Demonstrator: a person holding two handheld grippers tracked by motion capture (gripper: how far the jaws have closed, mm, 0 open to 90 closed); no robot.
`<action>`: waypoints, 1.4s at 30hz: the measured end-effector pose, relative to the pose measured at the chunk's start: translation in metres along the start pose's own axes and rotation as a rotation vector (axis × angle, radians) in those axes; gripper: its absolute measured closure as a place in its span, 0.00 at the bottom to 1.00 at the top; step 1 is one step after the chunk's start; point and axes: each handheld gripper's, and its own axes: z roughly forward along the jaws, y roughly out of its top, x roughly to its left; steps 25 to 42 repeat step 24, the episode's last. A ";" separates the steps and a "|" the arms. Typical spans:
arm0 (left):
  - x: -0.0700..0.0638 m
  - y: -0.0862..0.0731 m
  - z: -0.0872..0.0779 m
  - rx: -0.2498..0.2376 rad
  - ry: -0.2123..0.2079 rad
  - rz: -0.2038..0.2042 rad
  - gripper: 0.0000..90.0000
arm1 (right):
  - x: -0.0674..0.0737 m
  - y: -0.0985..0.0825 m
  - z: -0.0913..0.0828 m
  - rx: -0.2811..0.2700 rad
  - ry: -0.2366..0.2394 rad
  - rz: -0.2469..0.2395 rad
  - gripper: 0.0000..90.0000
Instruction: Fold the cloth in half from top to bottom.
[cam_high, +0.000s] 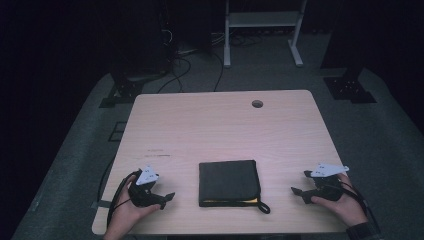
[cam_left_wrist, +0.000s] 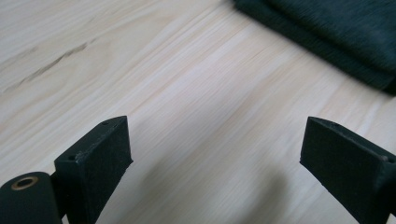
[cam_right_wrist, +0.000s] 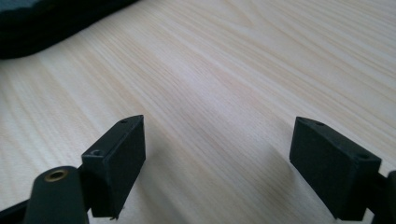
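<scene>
The folded dark cloth (cam_high: 228, 182) looks soft, light and limp; best pinched at its 3 and 9 o'clock edges. Both grippers, left (cam_high: 167, 198) and right (cam_high: 299, 193), have fingers wide, empty.

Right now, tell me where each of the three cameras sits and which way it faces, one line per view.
High view: fixed above the near edge, looking forward and down on the pale wooden table; folded black cloth with a yellow edge, both hands, left gripper, right gripper.
Left gripper view: rides the left gripper, facing the tabletop between open jaws; cloth at upper right.
Right gripper view: rides the right gripper, jaws open; cloth at upper left.
Shared: both gripper views catch the cloth's edge on the table.
</scene>
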 end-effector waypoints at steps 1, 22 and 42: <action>0.002 -0.003 0.000 0.008 0.007 -0.008 0.08 | 0.000 0.000 0.000 0.002 -0.003 0.006 0.18; 0.014 -0.018 0.002 -0.009 0.014 -0.039 0.00 | -0.001 -0.004 0.002 -0.010 -0.017 0.053 0.14; 0.015 -0.018 0.002 -0.009 0.014 -0.038 0.00 | -0.001 -0.004 0.002 -0.010 -0.017 0.052 0.14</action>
